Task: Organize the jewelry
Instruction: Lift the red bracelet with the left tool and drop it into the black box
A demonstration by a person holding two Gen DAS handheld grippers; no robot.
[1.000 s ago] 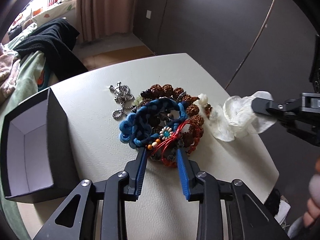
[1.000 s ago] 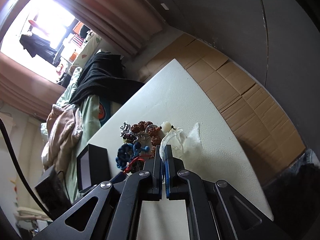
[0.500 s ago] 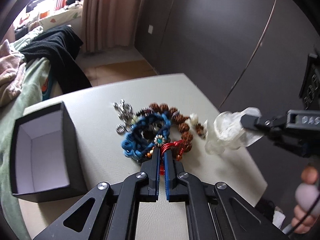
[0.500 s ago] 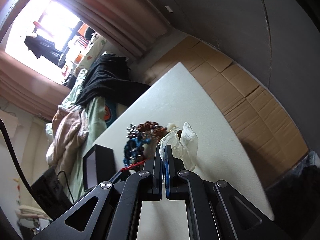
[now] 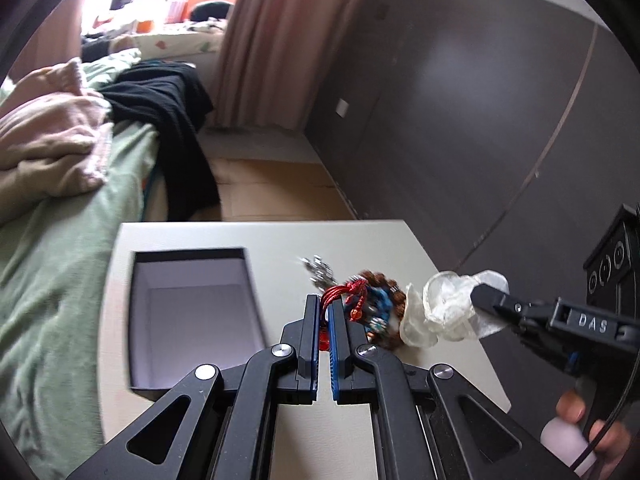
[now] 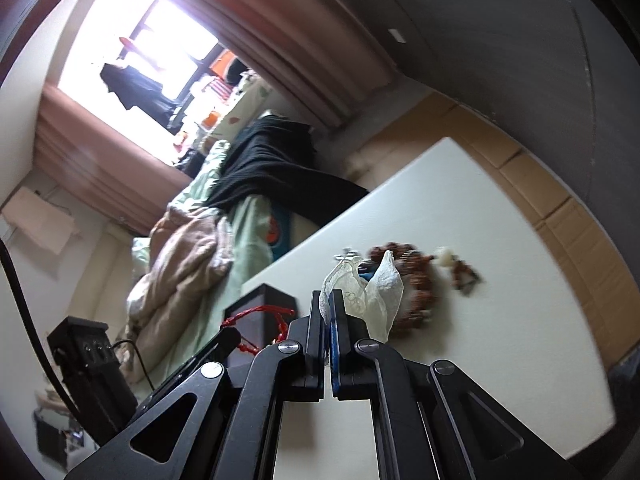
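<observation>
A white table (image 5: 256, 240) carries an open black box with a pale lining (image 5: 192, 312) near its left side and, right of it, a brown bead bracelet (image 6: 416, 280), a silvery chain (image 5: 318, 270), and, blurred, perhaps blue cord jewelry (image 5: 380, 300).

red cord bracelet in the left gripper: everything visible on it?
The red cord bracelet is thin braided red string with knots and small orange-red beads. It is pinched between the shut fingers of the left gripper, loops poking out above the tips, a strand trailing right. In the right wrist view it hangs off the table, in front of the black box.
</observation>
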